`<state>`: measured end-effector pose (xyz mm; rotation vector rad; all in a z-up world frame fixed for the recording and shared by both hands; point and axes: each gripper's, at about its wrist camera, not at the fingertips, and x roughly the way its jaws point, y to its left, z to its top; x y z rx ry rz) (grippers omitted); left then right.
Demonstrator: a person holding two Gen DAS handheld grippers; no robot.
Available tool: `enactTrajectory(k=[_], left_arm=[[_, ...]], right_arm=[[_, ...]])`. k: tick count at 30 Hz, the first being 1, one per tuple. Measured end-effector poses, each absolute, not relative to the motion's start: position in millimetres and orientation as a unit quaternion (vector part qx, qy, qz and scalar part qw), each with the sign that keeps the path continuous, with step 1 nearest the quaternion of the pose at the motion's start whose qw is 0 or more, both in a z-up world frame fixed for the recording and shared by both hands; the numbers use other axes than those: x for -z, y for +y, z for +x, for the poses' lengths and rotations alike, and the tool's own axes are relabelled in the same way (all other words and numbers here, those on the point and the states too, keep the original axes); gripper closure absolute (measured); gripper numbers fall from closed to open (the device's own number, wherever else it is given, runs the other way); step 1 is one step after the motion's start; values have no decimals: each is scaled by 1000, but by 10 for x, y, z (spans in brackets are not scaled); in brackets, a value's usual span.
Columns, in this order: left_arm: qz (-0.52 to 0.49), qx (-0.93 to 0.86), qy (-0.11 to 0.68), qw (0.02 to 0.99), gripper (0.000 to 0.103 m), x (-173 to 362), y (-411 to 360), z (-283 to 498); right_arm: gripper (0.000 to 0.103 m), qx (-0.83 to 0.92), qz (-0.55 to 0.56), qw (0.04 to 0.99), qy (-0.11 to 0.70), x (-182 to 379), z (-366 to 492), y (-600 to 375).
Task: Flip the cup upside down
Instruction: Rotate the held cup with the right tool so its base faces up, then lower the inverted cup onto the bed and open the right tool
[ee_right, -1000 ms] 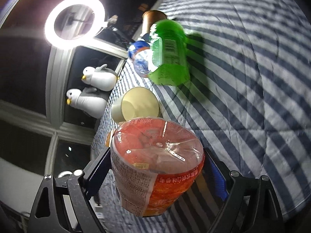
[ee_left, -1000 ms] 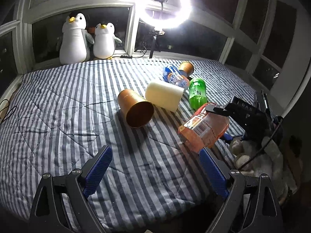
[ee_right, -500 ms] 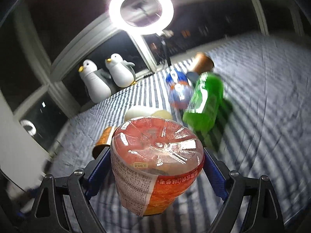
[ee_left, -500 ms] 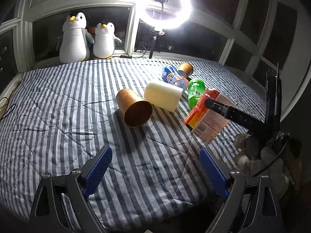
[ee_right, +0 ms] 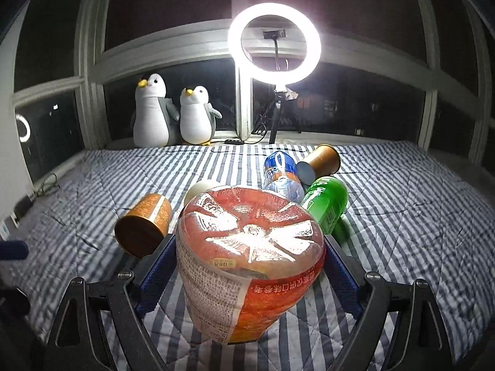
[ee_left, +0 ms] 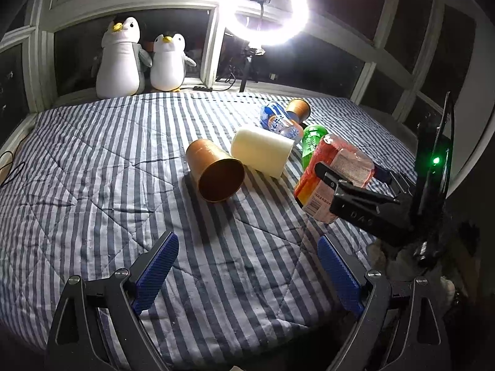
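A red-orange noodle cup [ee_right: 250,247] wrapped in clear film sits between the blue pads of my right gripper [ee_right: 249,267], which is shut on its sides. Its sealed lid faces the camera and it hangs tilted above the striped bedspread [ee_right: 402,216]. In the left wrist view the same cup [ee_left: 334,170] shows at the right, clamped by a black finger [ee_left: 355,194] of the right gripper. My left gripper [ee_left: 247,269] stands open low over the near bedspread, with nothing between its pads.
A copper cup [ee_left: 216,170] and a cream cup [ee_left: 263,150] lie on their sides mid-bed. Behind them lie a blue bottle [ee_left: 278,120], a green bottle [ee_left: 311,142] and another copper cup [ee_left: 298,108]. Two plush penguins [ee_left: 120,61] and a ring light [ee_left: 269,9] stand at the window.
The right gripper has rolled with the noodle cup, so its view went from sideways to level, and it rose a little. The left gripper has stayed still.
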<state>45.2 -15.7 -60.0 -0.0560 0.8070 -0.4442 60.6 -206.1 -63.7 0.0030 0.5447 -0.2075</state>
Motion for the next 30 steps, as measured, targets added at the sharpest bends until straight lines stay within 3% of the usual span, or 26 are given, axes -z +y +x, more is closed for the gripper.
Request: enactTrajectory(k=[11, 30], left_arm=[[-31, 213, 393, 894, 9, 639, -140, 482], [-30, 212, 392, 895, 9, 654, -136, 493]], right_arm=[[16, 112, -65, 951, 282, 867, 725, -1911], [15, 96, -73, 951, 285, 894, 664, -1818]])
